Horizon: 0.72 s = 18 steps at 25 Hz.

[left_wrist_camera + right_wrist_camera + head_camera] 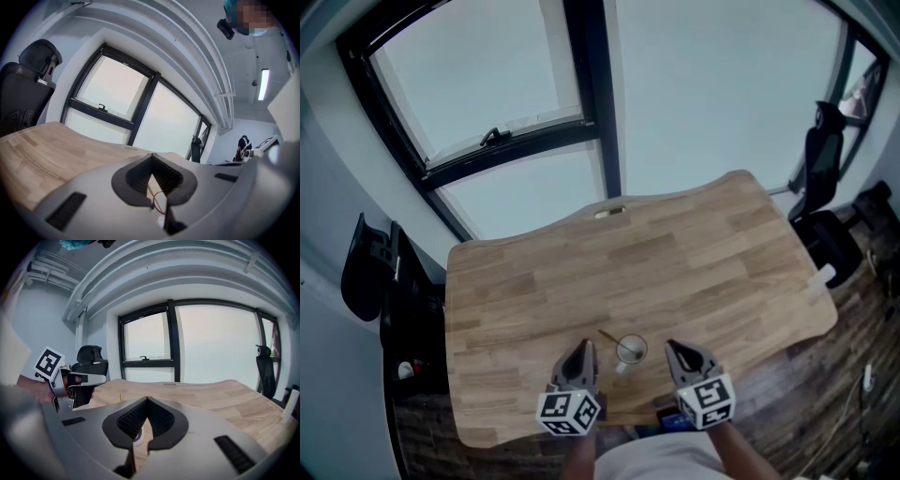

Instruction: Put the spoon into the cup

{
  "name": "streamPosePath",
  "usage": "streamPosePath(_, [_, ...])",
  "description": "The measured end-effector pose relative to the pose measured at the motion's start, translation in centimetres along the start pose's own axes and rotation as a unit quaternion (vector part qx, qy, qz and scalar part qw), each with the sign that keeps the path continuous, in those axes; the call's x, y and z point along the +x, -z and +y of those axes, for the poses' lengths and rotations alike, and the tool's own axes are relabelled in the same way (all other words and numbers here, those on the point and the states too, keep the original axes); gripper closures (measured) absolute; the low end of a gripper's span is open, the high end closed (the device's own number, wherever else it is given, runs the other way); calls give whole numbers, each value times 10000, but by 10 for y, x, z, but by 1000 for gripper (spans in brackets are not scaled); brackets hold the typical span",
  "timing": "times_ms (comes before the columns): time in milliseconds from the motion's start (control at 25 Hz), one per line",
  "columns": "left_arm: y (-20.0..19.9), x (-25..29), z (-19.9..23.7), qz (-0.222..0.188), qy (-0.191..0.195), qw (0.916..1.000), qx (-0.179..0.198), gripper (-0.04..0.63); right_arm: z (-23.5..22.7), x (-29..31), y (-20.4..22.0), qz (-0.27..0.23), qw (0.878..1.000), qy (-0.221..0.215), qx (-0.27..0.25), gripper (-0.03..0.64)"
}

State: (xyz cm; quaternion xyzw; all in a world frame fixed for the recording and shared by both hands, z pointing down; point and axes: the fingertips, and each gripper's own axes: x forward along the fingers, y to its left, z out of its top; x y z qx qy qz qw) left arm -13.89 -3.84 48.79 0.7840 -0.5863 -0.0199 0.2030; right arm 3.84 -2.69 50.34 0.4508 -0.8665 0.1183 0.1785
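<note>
Your left gripper (581,352) and right gripper (675,351): both clenched, nothing held, at the near edge of the table (703,253). Just beyond, between them, a small clear cup (631,352); a thin gold spoon (607,337) seems to lean in it, handle toward the far left corner. Likely light, stiff, slick: pinch it mid-handle.

Left tongs (581,351), right tongs (675,350) closed, empty.

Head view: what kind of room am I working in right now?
Most likely an office or lab workroom. A wooden desk stands below large black-framed windows, and there is a black office chair off its right end.
</note>
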Motion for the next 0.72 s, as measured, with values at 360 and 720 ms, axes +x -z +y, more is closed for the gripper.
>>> streamPosePath(360, [3,1,2,85,-23,10000,-9,594,-2,-1,0,13,10000,21,-6,620])
streamPosePath(720, [9,-3,9,170,-105,9997,-138,594,-2,0,3,24,10000,-2,28,620])
